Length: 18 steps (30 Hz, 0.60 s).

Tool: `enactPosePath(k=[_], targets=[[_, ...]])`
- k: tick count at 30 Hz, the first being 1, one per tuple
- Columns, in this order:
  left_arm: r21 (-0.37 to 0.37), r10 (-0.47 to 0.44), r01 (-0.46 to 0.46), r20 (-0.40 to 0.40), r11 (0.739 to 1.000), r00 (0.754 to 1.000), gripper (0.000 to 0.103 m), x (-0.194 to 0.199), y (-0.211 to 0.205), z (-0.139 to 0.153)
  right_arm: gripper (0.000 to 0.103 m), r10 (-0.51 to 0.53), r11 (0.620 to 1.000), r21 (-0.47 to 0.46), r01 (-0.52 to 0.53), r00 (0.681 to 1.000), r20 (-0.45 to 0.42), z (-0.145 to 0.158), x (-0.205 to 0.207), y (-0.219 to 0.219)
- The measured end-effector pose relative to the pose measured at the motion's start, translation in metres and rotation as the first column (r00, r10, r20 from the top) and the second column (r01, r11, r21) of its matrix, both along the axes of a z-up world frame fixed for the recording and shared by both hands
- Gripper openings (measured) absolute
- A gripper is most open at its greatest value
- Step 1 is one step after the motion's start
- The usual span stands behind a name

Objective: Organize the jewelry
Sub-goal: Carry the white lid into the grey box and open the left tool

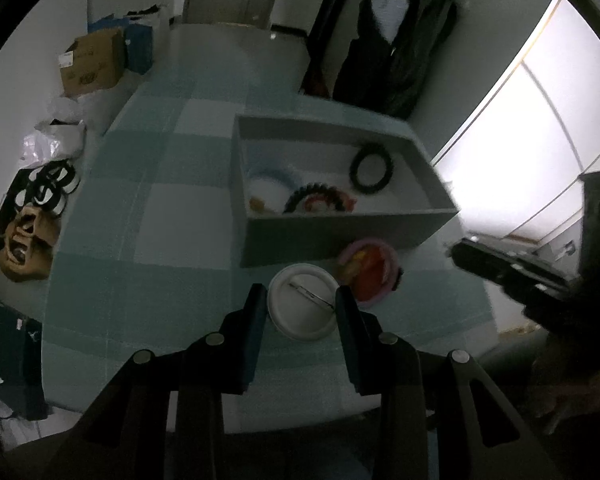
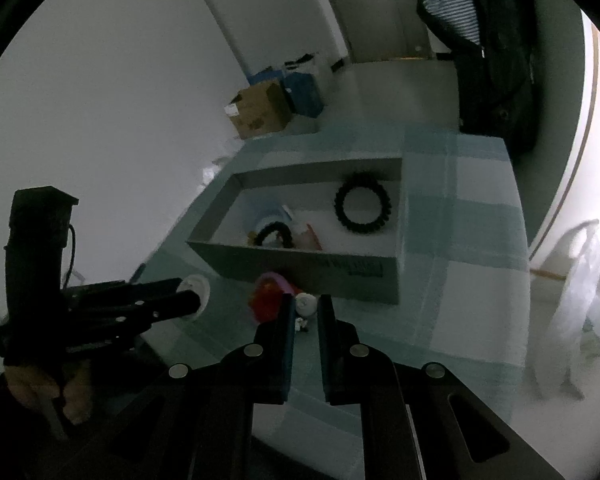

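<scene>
A white round pin badge sits between my left gripper's fingers, which are shut on its edges just above the checked cloth. The right wrist view shows the same badge at that gripper's tips. My right gripper is shut, with a small white trinket pinched between its tips. A pink ring with red and yellow pieces lies in front of the grey box. Inside the box lie a black bracelet, a beaded black-and-red one and a pale blue piece.
The table wears a green-and-white checked cloth; its edge runs close on the right. A dark coat hangs behind the box. A cardboard carton and bags stand on the floor at the left, and a plastic bag hangs at the right.
</scene>
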<state>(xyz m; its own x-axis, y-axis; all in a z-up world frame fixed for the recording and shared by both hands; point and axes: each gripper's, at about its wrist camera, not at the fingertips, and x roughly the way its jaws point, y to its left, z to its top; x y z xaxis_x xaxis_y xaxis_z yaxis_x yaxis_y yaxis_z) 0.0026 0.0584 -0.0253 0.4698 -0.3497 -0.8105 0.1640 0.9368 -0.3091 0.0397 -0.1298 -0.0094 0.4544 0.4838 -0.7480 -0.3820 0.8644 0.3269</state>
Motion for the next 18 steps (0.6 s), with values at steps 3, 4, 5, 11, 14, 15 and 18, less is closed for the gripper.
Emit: enactPosePath(k=[3, 4, 5, 11, 14, 15, 18], targets=[[-0.011, 0.012, -0.012, 0.040, 1.000, 0.999, 0.029, 0.003, 0.001, 0.010, 0.010, -0.004, 1.000, 0.024, 0.004, 1.000, 0.002, 0.004, 0.001, -0.001], [-0.014, 0.019, -0.018, 0.055, 1.000, 0.998, 0.029, 0.003, 0.002, 0.014, 0.010, -0.005, 1.000, 0.030, 0.005, 1.000, 0.002, 0.004, 0.002, -0.001], [-0.021, 0.019, -0.018, 0.071, 1.000, 0.997, 0.029, 0.004, 0.002, 0.018, 0.010, -0.006, 0.999, 0.039, 0.005, 1.000, 0.003, 0.005, 0.002, 0.000], [-0.042, 0.046, -0.041, 0.134, 0.998, 0.990, 0.029, 0.014, 0.006, 0.032, 0.010, -0.005, 0.995, 0.096, 0.004, 1.000, 0.012, 0.016, 0.008, 0.006], [-0.044, 0.050, -0.043, 0.159, 0.998, 0.986, 0.029, 0.019, 0.004, 0.037, 0.010, -0.001, 0.994, 0.107, -0.002, 1.000, 0.026, 0.021, 0.010, 0.011], [-0.040, 0.046, -0.040, 0.166, 0.998, 0.985, 0.029, 0.022, 0.002, 0.039, 0.010, 0.001, 0.994, 0.112, -0.004, 1.000, 0.030, 0.023, 0.011, 0.014], [-0.026, 0.044, -0.039, 0.181, 0.999, 0.983, 0.029, 0.028, -0.002, 0.040, 0.010, 0.001, 0.992, 0.123, -0.005, 0.999, 0.033, 0.026, 0.015, 0.018]])
